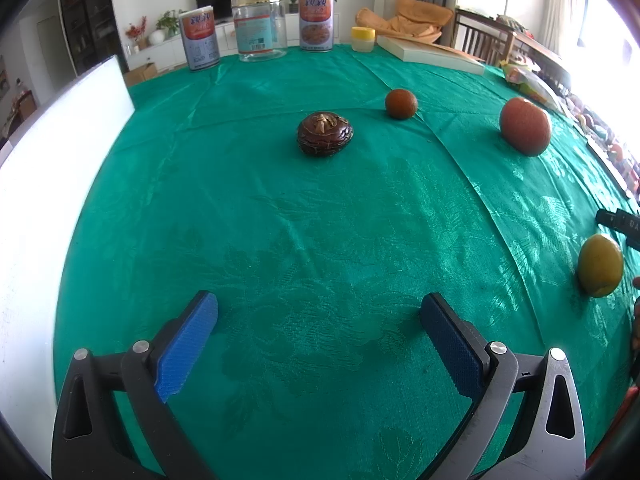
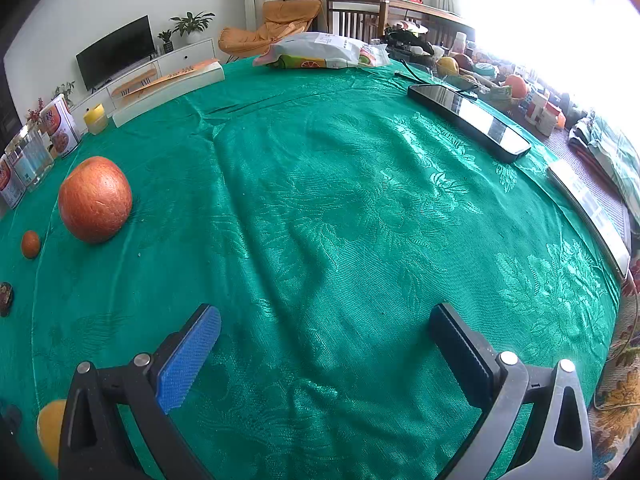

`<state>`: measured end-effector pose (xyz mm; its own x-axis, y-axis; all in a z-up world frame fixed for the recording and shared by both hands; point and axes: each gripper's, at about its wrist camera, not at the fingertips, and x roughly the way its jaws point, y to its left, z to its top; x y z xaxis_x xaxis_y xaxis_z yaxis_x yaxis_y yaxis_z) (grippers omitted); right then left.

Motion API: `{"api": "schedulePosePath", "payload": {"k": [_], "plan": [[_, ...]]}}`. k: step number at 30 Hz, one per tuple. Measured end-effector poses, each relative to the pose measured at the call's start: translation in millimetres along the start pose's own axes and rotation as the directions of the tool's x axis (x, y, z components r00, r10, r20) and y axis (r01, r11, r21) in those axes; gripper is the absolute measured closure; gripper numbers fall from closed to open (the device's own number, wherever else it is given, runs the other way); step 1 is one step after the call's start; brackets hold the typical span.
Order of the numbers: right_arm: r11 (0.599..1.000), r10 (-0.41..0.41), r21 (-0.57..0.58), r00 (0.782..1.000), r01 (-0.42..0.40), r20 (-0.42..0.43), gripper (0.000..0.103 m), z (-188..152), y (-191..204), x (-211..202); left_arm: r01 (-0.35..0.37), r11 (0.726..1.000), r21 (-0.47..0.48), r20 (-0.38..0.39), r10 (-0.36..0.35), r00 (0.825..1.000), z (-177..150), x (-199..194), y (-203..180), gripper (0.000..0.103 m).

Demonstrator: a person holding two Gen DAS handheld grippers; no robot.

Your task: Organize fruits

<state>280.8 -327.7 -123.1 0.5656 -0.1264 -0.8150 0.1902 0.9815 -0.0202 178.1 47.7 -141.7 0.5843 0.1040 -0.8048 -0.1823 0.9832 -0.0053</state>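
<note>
On the green tablecloth lie a dark wrinkled fruit, a small brown-orange fruit, a large red-orange fruit and a yellow-green fruit at the right edge. My left gripper stands open above bare cloth, well short of the dark fruit. In the right wrist view the large red-orange fruit sits far left, the small fruit and dark fruit beyond it, and a yellow fruit peeks behind the left finger. My right gripper is open, holding nothing.
Two tins and a clear jar stand at the table's far edge with a yellow-lidded cup and a flat box. A white board rises at the left. A dark phone-like slab and a bag lie at the right.
</note>
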Motion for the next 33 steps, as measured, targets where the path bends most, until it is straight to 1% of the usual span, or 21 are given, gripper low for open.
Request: {"api": "schedulePosePath", "payload": {"k": [2, 4, 6, 8, 10, 12, 14, 15, 16, 17, 19, 21, 22, 24, 26, 28, 31, 32, 33], "plan": [[1.0, 0.0, 0.0, 1.0, 0.0, 0.0, 0.0, 0.0, 0.0, -0.1, 0.019, 1.0, 0.006, 0.003, -0.019, 1.0, 1.4, -0.4, 1.5, 0.002], [1.0, 0.0, 0.0, 1.0, 0.0, 0.0, 0.0, 0.0, 0.1, 0.0, 0.069, 0.998, -0.003, -0.004, -0.069, 0.998, 12.5, 4.3, 6.2, 0.002], [1.0, 0.0, 0.0, 1.0, 0.0, 0.0, 0.0, 0.0, 0.0, -0.1, 0.096, 0.994, -0.052, -0.023, -0.097, 0.995, 34.9, 14.0, 13.8, 0.003], [1.0, -0.001, 0.0, 1.0, 0.001, 0.0, 0.0, 0.0, 0.2, -0.1, 0.121, 0.989, -0.091, -0.012, -0.123, 0.992, 59.7, 24.5, 18.8, 0.003], [1.0, 0.0, 0.0, 1.0, 0.0, 0.0, 0.0, 0.0, 0.1, -0.1, 0.101, 0.992, -0.079, -0.015, -0.102, 0.995, 82.2, 40.7, 17.3, 0.003], [1.0, 0.0, 0.0, 1.0, 0.0, 0.0, 0.0, 0.0, 0.1, -0.2, 0.079, 0.996, -0.042, -0.036, -0.08, 0.996, 97.9, 56.7, 12.7, 0.004], [1.0, 0.0, 0.0, 1.0, 0.0, 0.0, 0.0, 0.0, 0.1, -0.2, 0.063, 0.998, -0.02, -0.03, -0.064, 0.998, 105.2, 64.2, 8.9, 0.004], [1.0, 0.0, 0.0, 1.0, 0.0, 0.0, 0.0, 0.0, 0.1, -0.2, 0.061, 0.998, -0.014, -0.016, -0.062, 0.998, 106.6, 64.9, 7.4, 0.006], [1.0, -0.001, -0.001, 1.0, 0.001, 0.0, 0.0, -0.1, 0.3, -0.2, 0.064, 0.998, -0.007, -0.004, -0.064, 0.998, 106.2, 64.4, 6.6, 0.014], [1.0, -0.001, -0.001, 1.0, 0.001, 0.0, 0.0, -0.1, 0.3, -0.2, 0.067, 0.998, 0.003, -0.009, -0.067, 0.998, 105.3, 65.9, 5.5, 0.05], [1.0, -0.001, -0.001, 1.0, 0.001, 0.0, 0.0, -0.1, 0.1, -0.3, 0.034, 0.998, 0.043, -0.007, -0.034, 0.999, 101.0, 65.5, 2.8, 0.06], [1.0, -0.001, -0.001, 1.0, 0.001, 0.0, 0.0, -0.1, 0.0, -0.4, 0.062, 0.998, 0.022, -0.014, -0.062, 0.998, 94.2, 60.3, 8.0, 0.06], [1.0, -0.001, 0.0, 1.0, 0.001, 0.0, 0.0, -0.2, 0.2, -0.4, 0.06, 0.998, 0.01, -0.021, -0.06, 0.998, 89.4, 53.9, 10.2, 0.06], [1.0, -0.001, -0.001, 1.0, 0.001, 0.0, 0.0, -0.1, 0.0, -0.5, 0.06, 0.998, -0.021, -0.041, -0.061, 0.997, 73.0, 39.2, 16.2, 0.06], [1.0, -0.001, -0.001, 1.0, 0.001, 0.0, 0.0, -0.1, -0.2, -0.5, 0.077, 0.996, -0.041, -0.063, -0.079, 0.995, 53.0, 19.8, 20.0, 0.06], [1.0, -0.001, -0.001, 1.0, 0.001, 0.0, 0.0, -0.1, -0.1, -0.5, 0.085, 0.995, -0.047, -0.071, -0.089, 0.994, 32.7, 2.4, 21.1, 0.06], [1.0, -0.001, -0.001, 1.0, 0.001, 0.0, 0.0, -0.1, -0.2, -0.6, 0.095, 0.995, -0.041, -0.077, -0.098, 0.992, 11.1, -9.7, 19.5, 0.059], [1.0, -0.001, -0.001, 1.0, 0.001, 0.0, 0.0, -0.1, -0.1, -0.6, 0.083, 0.996, -0.029, -0.058, -0.084, 0.995, 7.0, -12.5, 18.6, 0.054], [1.0, -0.001, -0.001, 1.0, 0.001, 0.0, 0.0, -0.1, -0.1, -0.6, 0.062, 0.998, -0.014, -0.045, -0.062, 0.997, 5.1, -12.2, 17.2, 0.036]]}}
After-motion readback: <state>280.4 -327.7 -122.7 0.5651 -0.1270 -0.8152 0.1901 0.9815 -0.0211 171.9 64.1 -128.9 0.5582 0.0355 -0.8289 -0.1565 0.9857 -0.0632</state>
